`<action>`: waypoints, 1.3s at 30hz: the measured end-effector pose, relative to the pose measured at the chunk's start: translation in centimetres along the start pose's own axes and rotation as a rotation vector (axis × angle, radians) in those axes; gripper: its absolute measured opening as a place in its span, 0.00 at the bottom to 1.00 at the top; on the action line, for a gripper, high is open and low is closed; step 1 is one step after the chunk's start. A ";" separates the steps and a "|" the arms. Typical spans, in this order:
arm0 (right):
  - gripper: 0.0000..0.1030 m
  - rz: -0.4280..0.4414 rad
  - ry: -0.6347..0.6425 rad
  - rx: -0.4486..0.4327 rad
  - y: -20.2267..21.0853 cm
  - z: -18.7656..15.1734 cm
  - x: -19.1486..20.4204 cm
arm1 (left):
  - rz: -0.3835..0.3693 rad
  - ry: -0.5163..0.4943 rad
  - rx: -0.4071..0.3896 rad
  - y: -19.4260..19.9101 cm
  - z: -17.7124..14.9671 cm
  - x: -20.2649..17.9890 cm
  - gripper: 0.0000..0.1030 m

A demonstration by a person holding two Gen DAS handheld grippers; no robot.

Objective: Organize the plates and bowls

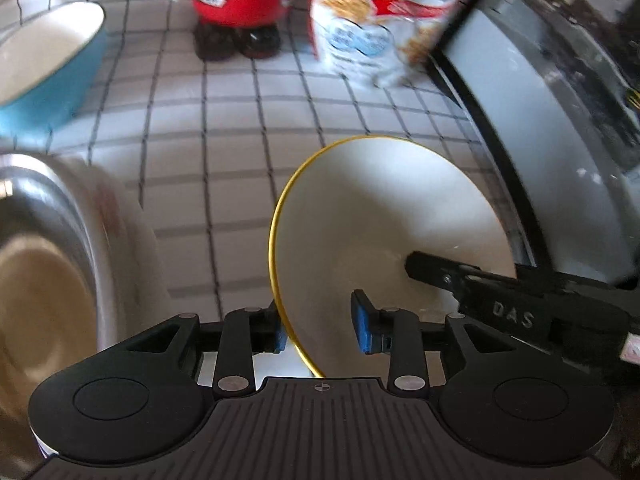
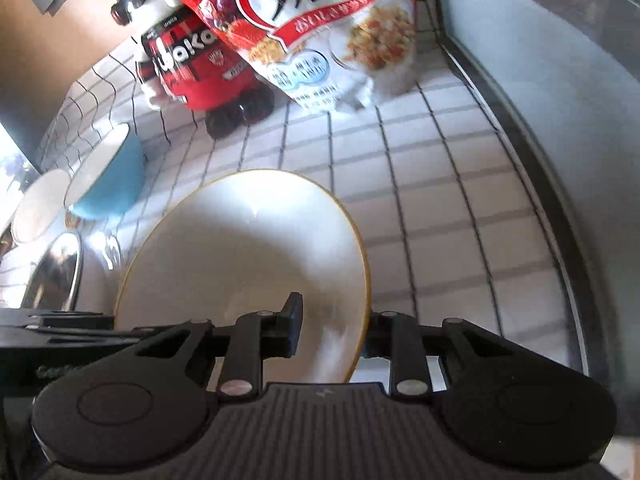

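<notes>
A white bowl with a gold rim (image 1: 380, 220) (image 2: 240, 248) is tilted above the checked cloth. My right gripper (image 2: 332, 336) is shut on its right rim, one pad inside the bowl and the other behind the wall. In the left wrist view, one of that gripper's fingers (image 1: 424, 270) reaches into the bowl from the right. My left gripper (image 1: 322, 326) straddles the bowl's left rim. Its outer pad lies against the rim and its inner pad stands apart from the wall, so it is open.
A blue bowl (image 1: 52, 72) (image 2: 108, 184) and a steel bowl (image 1: 44, 260) (image 2: 52, 272) stand to the left, with a white bowl (image 2: 40, 204) beside them. A red figure (image 1: 240, 0) (image 2: 192, 68) and a cereal bag (image 1: 372, 24) (image 2: 320, 20) stand behind. A grey appliance (image 1: 540, 140) (image 2: 540, 120) borders the right.
</notes>
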State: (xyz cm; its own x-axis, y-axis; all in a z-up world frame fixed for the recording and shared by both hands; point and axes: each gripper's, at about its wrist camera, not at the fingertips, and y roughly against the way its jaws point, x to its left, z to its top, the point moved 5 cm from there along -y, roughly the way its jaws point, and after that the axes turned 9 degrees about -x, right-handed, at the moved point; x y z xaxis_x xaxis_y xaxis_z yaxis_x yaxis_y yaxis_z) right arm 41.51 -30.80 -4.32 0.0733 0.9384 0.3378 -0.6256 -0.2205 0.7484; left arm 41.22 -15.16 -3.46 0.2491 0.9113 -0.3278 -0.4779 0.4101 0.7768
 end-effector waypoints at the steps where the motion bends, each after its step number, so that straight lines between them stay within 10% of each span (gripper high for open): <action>1: 0.26 -0.007 -0.002 0.006 0.4 -0.4 -0.1 | -0.009 0.005 -0.001 0.3 -0.5 -0.2 0.34; 26: 0.28 -0.059 0.069 -0.045 2.7 -1.4 -0.2 | -0.049 0.011 0.075 1.7 -3.6 -0.7 0.29; 39: 0.36 -0.086 0.253 -0.366 10.5 5.3 6.6 | -0.112 -0.080 -0.131 11.6 4.1 3.3 0.28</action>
State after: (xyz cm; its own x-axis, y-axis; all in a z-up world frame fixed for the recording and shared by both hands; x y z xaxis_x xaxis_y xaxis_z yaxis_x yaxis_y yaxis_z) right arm 39.54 -28.33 8.73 -0.0267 0.9948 0.0988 -0.8621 -0.0729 0.5016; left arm 40.00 -7.51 6.64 0.3711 0.8558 -0.3603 -0.5476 0.5151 0.6595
